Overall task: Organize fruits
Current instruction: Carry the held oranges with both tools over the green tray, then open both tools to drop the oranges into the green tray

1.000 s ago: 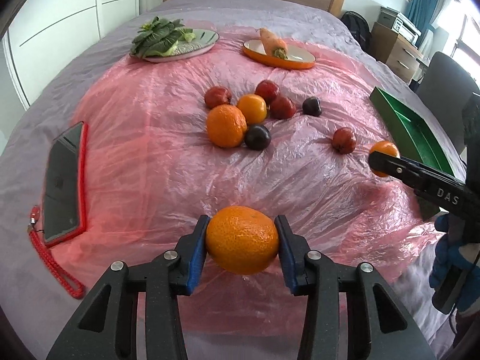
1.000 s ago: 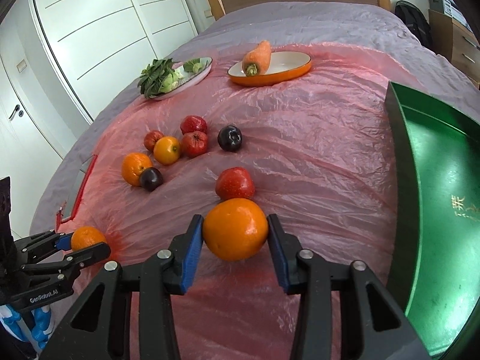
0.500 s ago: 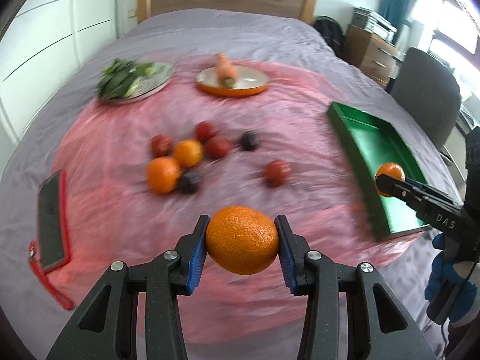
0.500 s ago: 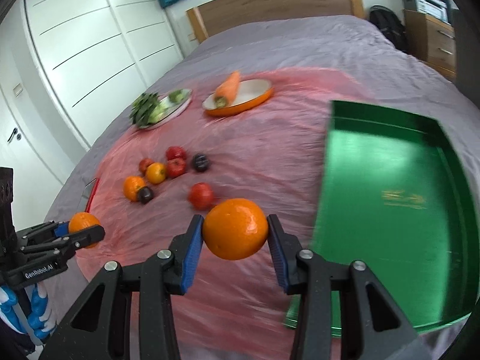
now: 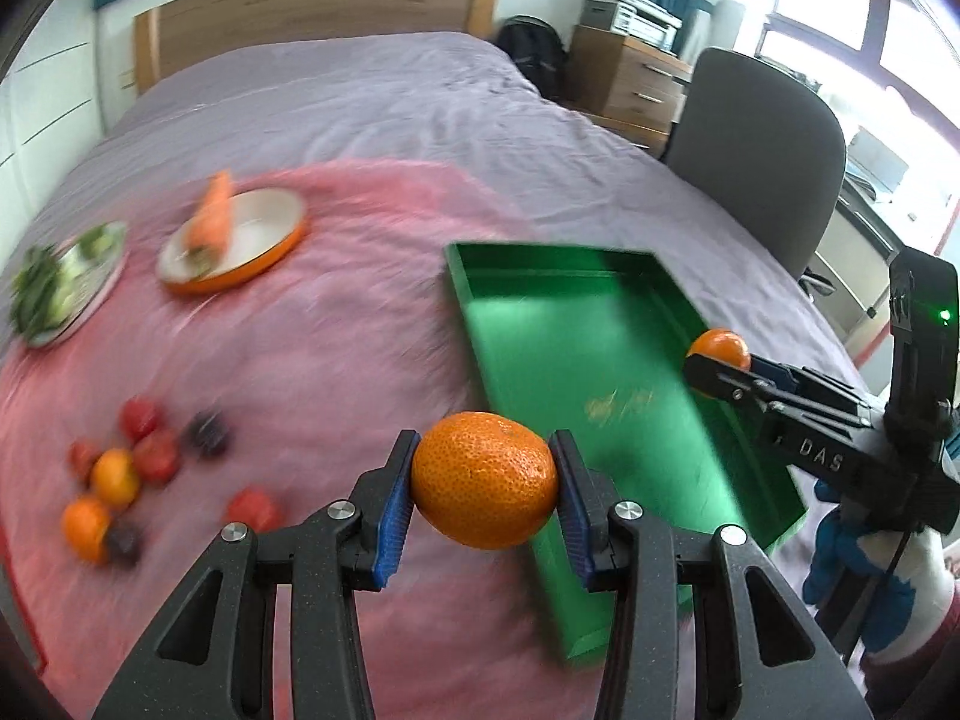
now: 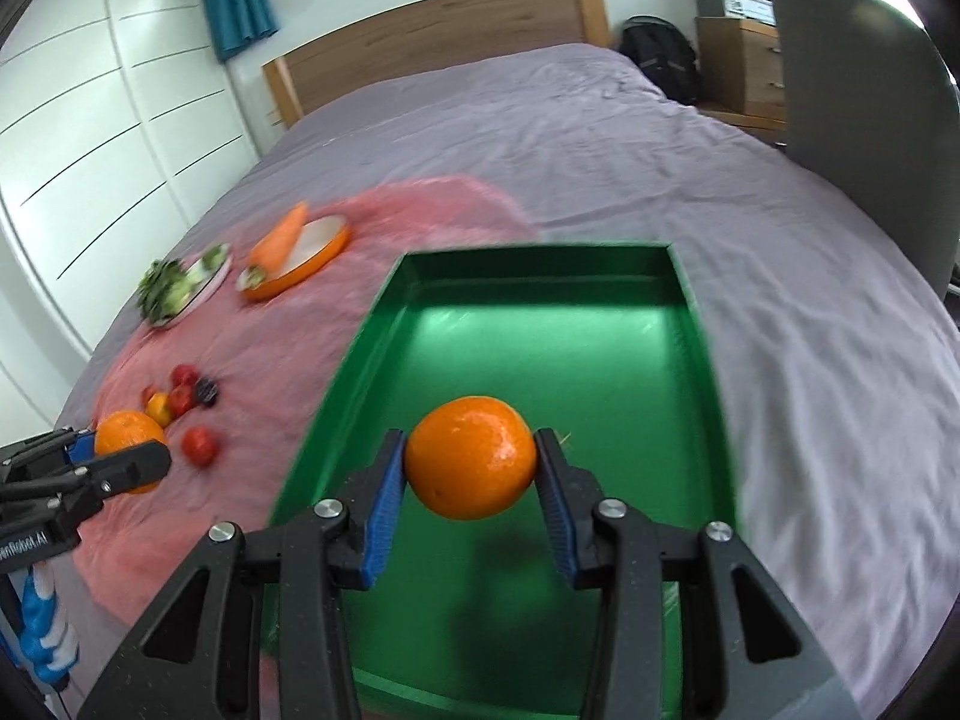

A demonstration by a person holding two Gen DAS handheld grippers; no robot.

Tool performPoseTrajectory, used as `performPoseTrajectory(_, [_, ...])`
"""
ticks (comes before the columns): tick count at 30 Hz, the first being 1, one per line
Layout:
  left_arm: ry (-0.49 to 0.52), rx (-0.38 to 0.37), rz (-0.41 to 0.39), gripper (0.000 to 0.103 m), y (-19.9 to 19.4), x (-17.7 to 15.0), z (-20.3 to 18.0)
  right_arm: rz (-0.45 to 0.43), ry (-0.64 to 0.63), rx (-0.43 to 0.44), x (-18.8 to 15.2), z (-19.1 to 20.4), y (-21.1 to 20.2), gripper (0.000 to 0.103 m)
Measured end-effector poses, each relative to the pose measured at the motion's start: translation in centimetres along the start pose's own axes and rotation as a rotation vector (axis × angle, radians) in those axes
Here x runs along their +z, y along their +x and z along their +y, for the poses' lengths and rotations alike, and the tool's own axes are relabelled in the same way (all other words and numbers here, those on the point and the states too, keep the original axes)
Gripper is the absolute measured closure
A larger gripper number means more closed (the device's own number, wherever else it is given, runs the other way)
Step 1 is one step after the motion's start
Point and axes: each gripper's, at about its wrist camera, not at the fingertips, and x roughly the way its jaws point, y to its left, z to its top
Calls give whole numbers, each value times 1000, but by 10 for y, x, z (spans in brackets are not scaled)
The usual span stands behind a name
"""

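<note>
Noted left gripper clenched on an orange just short of the green tray's near-left edge, right gripper grasping another orange above the floor; judged best lowered inside before release.

Bright daylight enters from the window at far right; the background smears with blur, and edges bend.

The green tray looks glossy, its floor throwing back light. A thin, crinkled pink plastic sheet covers matt grey cloth on the bed. The headboard is wood. Both oranges have dimpled, faintly shiny peel.
</note>
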Motion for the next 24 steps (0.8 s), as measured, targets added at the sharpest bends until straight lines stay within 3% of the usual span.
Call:
performPoseTrajectory(4, [16, 5, 8, 65, 36, 32, -11, -6, 17, -21, 31, -21, 17, 27])
performPoseTrajectory(9, [18, 14, 46, 65, 74, 47, -17, 17, 18, -43, 52, -40, 46, 27])
performPoseTrajectory(17, [32, 20, 125, 65, 115, 49, -22, 98, -1, -102, 54, -50, 91, 27])
performPoseTrajectory(24, [61, 56, 125, 64, 118, 45, -29, 126, 5, -126, 47, -55, 99, 26])
